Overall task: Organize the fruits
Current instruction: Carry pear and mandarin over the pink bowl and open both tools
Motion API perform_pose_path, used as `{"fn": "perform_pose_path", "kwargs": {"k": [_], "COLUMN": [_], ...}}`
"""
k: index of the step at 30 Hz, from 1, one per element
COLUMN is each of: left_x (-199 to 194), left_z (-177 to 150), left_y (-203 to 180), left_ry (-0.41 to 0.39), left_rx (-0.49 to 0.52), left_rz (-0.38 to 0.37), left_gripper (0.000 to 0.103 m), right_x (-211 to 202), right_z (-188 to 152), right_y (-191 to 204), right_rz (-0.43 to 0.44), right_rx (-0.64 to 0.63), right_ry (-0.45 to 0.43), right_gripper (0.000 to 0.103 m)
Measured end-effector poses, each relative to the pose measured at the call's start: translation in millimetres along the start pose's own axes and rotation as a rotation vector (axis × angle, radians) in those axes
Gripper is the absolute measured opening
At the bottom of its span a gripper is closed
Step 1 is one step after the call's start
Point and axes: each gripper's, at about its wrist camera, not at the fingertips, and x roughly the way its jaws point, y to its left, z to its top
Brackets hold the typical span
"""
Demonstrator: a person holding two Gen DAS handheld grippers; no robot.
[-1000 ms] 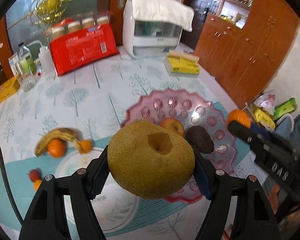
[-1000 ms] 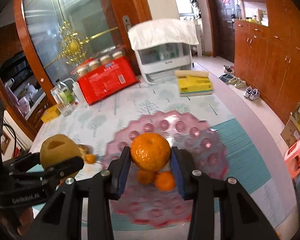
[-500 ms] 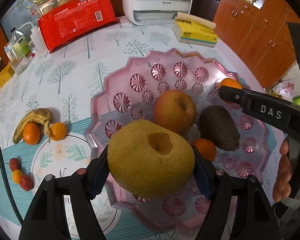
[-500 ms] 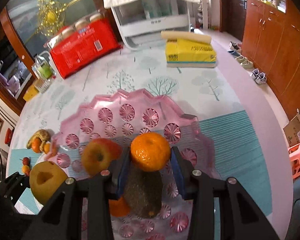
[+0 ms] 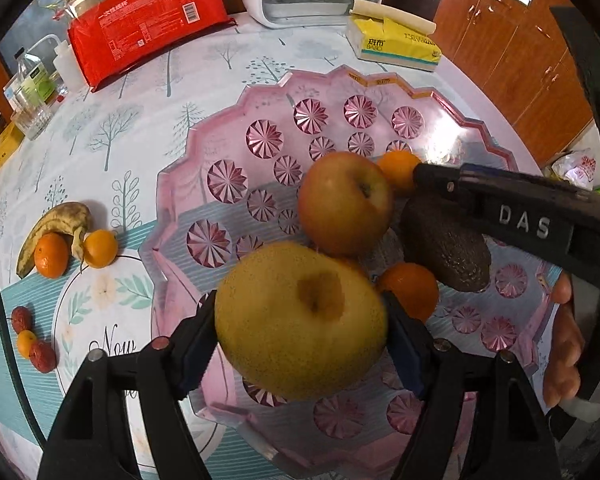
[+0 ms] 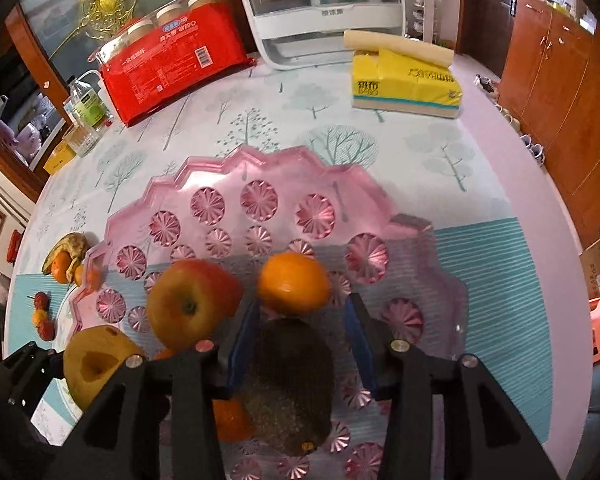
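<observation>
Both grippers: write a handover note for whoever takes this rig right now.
Left gripper: jaws just widening, big yellow-green pear between them, low over the pink scalloped glass tray.
Right gripper: jaws just opened; round orange freed beyond the tips.
In tray: red-yellow apple, dark avocado, oranges.
Left on tablecloth: spotted banana, two small oranges, small red fruits.

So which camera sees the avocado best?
The right wrist view: the avocado lies almost whole, low and central, between the open right fingers. In the left wrist view the avocado is partly hidden by the right gripper.
</observation>
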Motion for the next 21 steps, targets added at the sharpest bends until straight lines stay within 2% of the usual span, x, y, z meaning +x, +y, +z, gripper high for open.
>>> {"fn": "perform_pose_path", "kwargs": {"k": [5,15,21], "left_x": [-13,-31,-42], "left_z": [-1,-8,-13], "left_y": [4,12,16], "left_ry": [-0.032,-0.062,-0.079], "left_rx": [-0.023,-0.044,-0.058], "left_rz": [-0.017,-0.005,-0.001], "left_gripper": [0.09,0.091,0.091], "right_x": [-6,-32,-39], "right_z": [-6,-21,-34], "right_y": [3,5,4], "right_rz": [0.014,0.029,0.028], "right_rx": [0.0,0.021,0.036], "right_ry": [-0.006,-0.036,-0.025], "right_gripper": [0.052,0.053,0.053]}}
